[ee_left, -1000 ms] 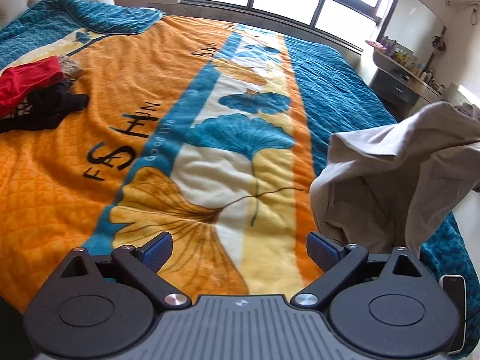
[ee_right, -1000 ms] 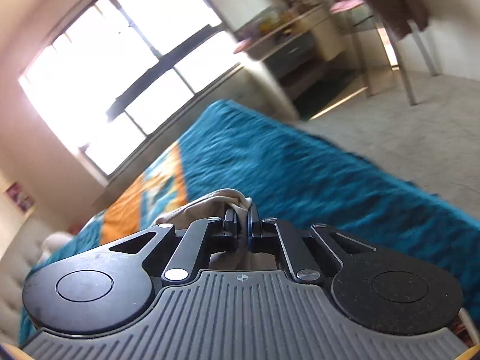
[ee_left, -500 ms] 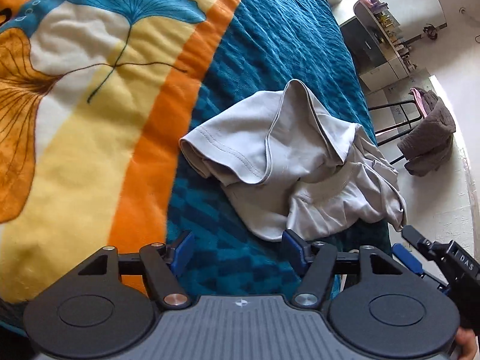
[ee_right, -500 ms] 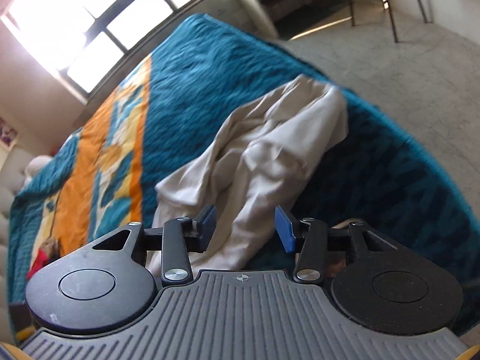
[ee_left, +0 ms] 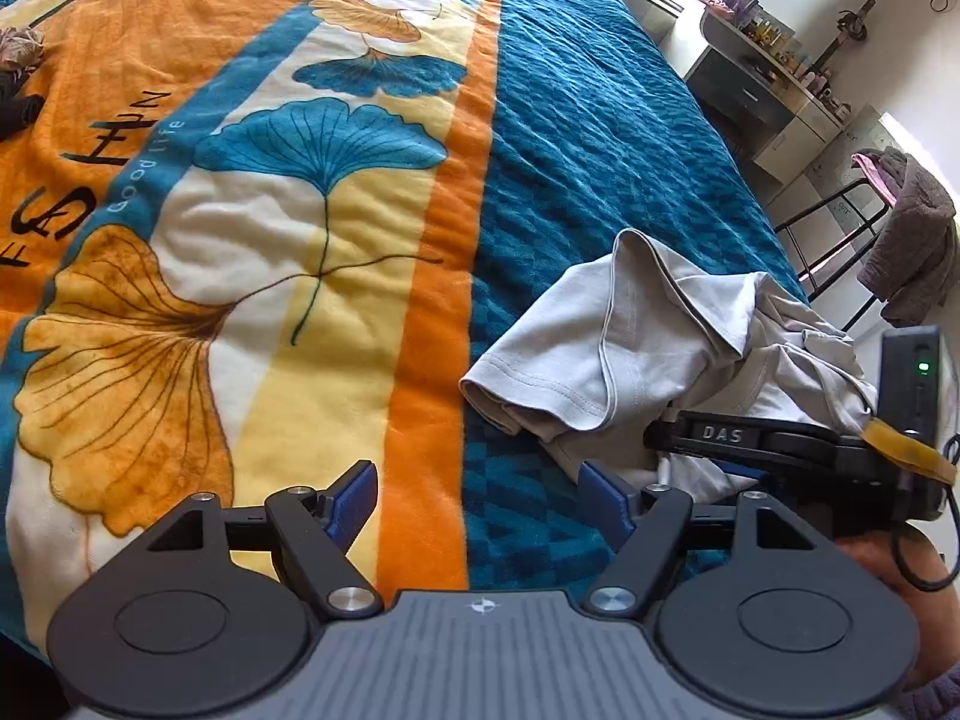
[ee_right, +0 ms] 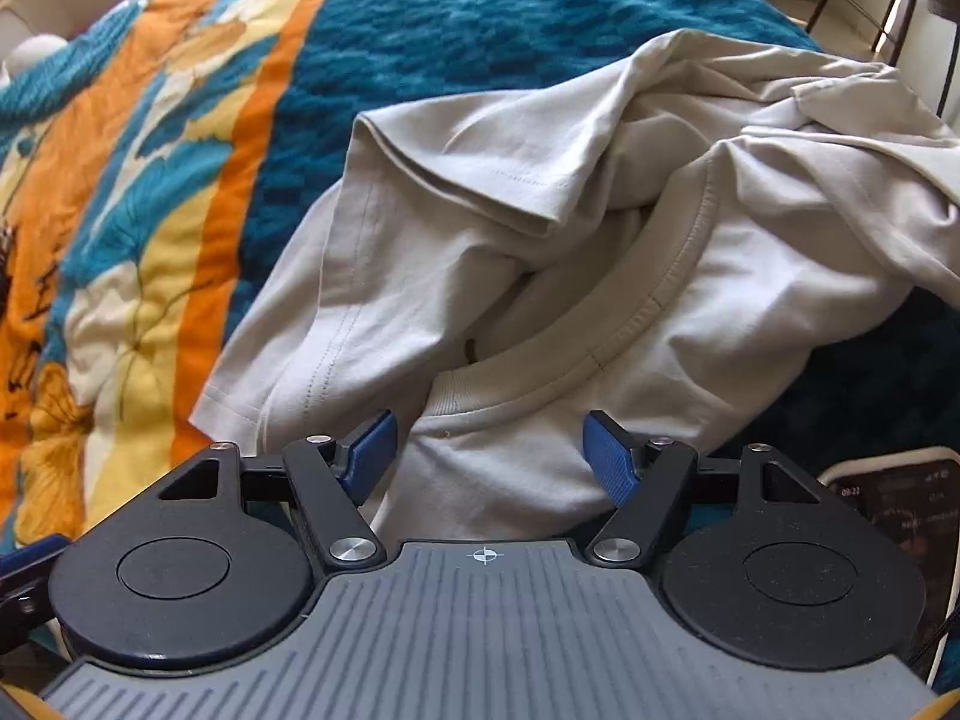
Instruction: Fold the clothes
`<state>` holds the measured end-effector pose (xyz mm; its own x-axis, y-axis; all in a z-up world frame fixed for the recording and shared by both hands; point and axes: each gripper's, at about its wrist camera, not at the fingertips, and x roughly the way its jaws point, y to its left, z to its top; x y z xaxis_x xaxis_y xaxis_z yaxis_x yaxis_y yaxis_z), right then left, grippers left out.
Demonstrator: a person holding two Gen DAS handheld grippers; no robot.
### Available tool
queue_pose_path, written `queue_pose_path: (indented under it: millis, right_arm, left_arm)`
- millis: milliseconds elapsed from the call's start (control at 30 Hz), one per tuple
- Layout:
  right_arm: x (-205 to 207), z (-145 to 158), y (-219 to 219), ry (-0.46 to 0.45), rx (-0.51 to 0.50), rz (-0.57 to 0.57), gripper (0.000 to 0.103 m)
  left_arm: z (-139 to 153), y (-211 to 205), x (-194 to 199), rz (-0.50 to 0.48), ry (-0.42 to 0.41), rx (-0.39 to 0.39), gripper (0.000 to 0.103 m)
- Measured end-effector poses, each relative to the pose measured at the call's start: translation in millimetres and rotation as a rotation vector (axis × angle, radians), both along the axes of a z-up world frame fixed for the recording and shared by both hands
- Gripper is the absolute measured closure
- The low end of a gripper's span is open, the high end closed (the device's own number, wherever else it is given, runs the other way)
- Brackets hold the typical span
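A crumpled light grey T-shirt [ee_left: 636,354] lies on the teal side of the bedspread [ee_left: 570,138], near the bed's right edge. In the right wrist view the shirt [ee_right: 540,252] fills the middle, its ribbed collar [ee_right: 636,312] facing me. My left gripper [ee_left: 480,495] is open and empty, low over the blanket just left of the shirt. My right gripper [ee_right: 492,450] is open and empty, its blue pads just above the shirt below the collar. The right gripper also shows in the left wrist view [ee_left: 780,444], over the shirt's near edge.
The orange, cream and teal leaf-patterned blanket [ee_left: 240,210] covers the bed. Dark clothes [ee_left: 18,102] lie at far left. A chair draped with a grey garment [ee_left: 912,240] and a dresser [ee_left: 774,72] stand right of the bed. A phone [ee_right: 894,510] lies by the shirt.
One second ago the right gripper was shut on the shirt and held it up. It has let the shirt drop onto the bed and opened. Both grippers now sit low by the shirt.
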<state>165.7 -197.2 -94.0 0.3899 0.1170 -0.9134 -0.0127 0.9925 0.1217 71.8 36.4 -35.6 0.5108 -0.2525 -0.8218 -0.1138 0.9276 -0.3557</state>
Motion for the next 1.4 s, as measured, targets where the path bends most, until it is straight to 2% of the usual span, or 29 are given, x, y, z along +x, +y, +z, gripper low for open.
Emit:
queue_pose_path:
  millis: [67, 100, 267, 367, 467, 500, 567, 600, 767, 833, 1100, 1167, 1233, 1400]
  right_arm:
    - [-0.5, -3.9, 1.4, -0.011, -0.053, -0.003, 0.061]
    - [-4.9, -1.7, -3.3, -0.034, -0.044, -0.014, 0.085]
    - [-57.3, 33.1, -39.4, -0.165, 0.075, -0.097, 0.091]
    - [-97.6, 45.2, -57.7, -0.180, 0.145, -0.130, 0.091]
    - [-125.6, 38.7, -64.1, -0.137, 0.209, -0.137, 0.087]
    - [-130.3, 34.7, -64.6, -0.118, 0.230, -0.142, 0.079]
    - [-138.3, 28.2, -64.1, -0.093, 0.252, -0.171, 0.069]
    - [-142.2, 27.5, -65.7, -0.094, 0.265, -0.192, 0.060]
    - [-159.9, 42.9, -76.8, -0.146, 0.338, -0.233, 0.057]
    - [-163.8, 52.9, -80.6, -0.176, 0.342, -0.238, 0.053]
    - [-166.9, 68.8, -82.0, -0.212, 0.365, -0.230, 0.053]
    - [-167.7, 70.1, -82.7, -0.225, 0.377, -0.222, 0.053]
    - [-165.2, 69.3, -84.2, -0.227, 0.384, -0.224, 0.048]
    - [-152.9, 68.0, -86.2, -0.224, 0.384, -0.229, 0.048]
  left_arm:
    - [-3.9, 1.7, -3.4, -0.004, 0.011, -0.041, 0.031]
    - [-6.7, 1.3, -5.4, -0.005, 0.014, -0.067, 0.032]
    - [-20.1, -3.0, -13.2, 0.017, 0.032, -0.185, 0.036]
    - [-26.7, -10.9, -13.3, 0.028, 0.045, -0.261, 0.039]
    - [-31.6, -23.7, -12.6, 0.026, 0.064, -0.310, 0.040]
    - [-32.9, -28.8, -13.2, 0.016, 0.073, -0.326, 0.040]
    - [-34.6, -38.2, -15.5, -0.010, 0.081, -0.348, 0.040]
    - [-34.7, -42.0, -16.6, -0.020, 0.080, -0.349, 0.040]
    - [-35.1, -50.2, -16.4, -0.027, 0.084, -0.323, 0.040]
    - [-34.4, -49.0, -16.8, -0.021, 0.085, -0.321, 0.040]
    - [-29.6, -38.8, -20.6, 0.008, 0.052, -0.303, 0.040]
    - [-33.0, -35.8, -19.6, 0.025, 0.059, -0.310, 0.040]
    - [-36.7, -34.0, -18.0, 0.038, 0.075, -0.330, 0.040]
    - [-40.9, -36.6, -13.0, 0.027, 0.086, -0.385, 0.040]
